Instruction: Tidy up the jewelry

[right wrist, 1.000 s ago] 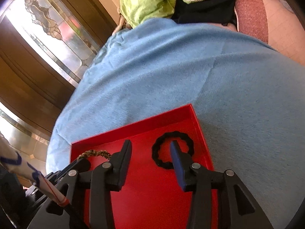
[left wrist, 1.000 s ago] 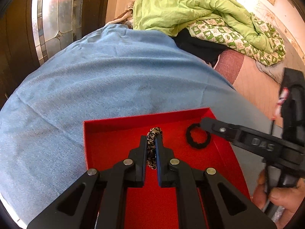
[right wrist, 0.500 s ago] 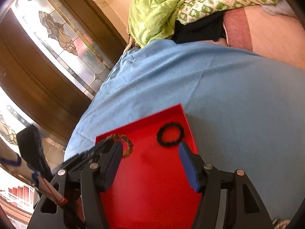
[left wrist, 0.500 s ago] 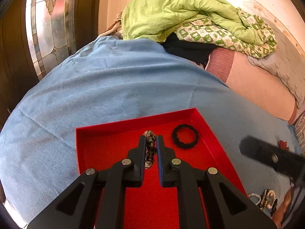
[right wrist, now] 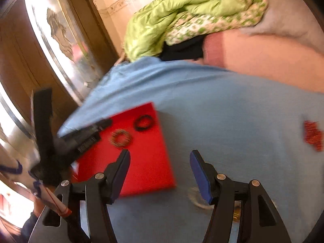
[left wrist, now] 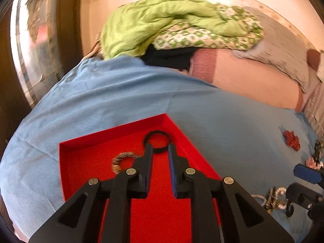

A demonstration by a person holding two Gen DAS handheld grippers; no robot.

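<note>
A red tray [left wrist: 85,145] [right wrist: 145,168] lies on the blue cloth. In it lie a black ring bracelet [left wrist: 157,141] [right wrist: 144,123] and a braided brown bracelet [left wrist: 119,161] [right wrist: 120,138], side by side. My left gripper [left wrist: 159,151] is open and empty above the tray, its tips in front of the black bracelet. My right gripper [right wrist: 159,160] is open and empty above the cloth at the tray's right edge. A red jewelry piece [left wrist: 291,139] [right wrist: 312,134] and a heap of chains [left wrist: 273,198] lie on the cloth to the right.
The blue cloth [left wrist: 121,93] covers a rounded surface that drops off at the left. A green quilt [left wrist: 162,20] is piled at the far end. A glass-paneled wooden door [right wrist: 60,40] stands at the left. More jewelry [left wrist: 316,156] lies at the far right.
My left gripper has opened and let go of the braided bracelet, which now lies in the tray. My right gripper has drawn back from the tray and moved right.
</note>
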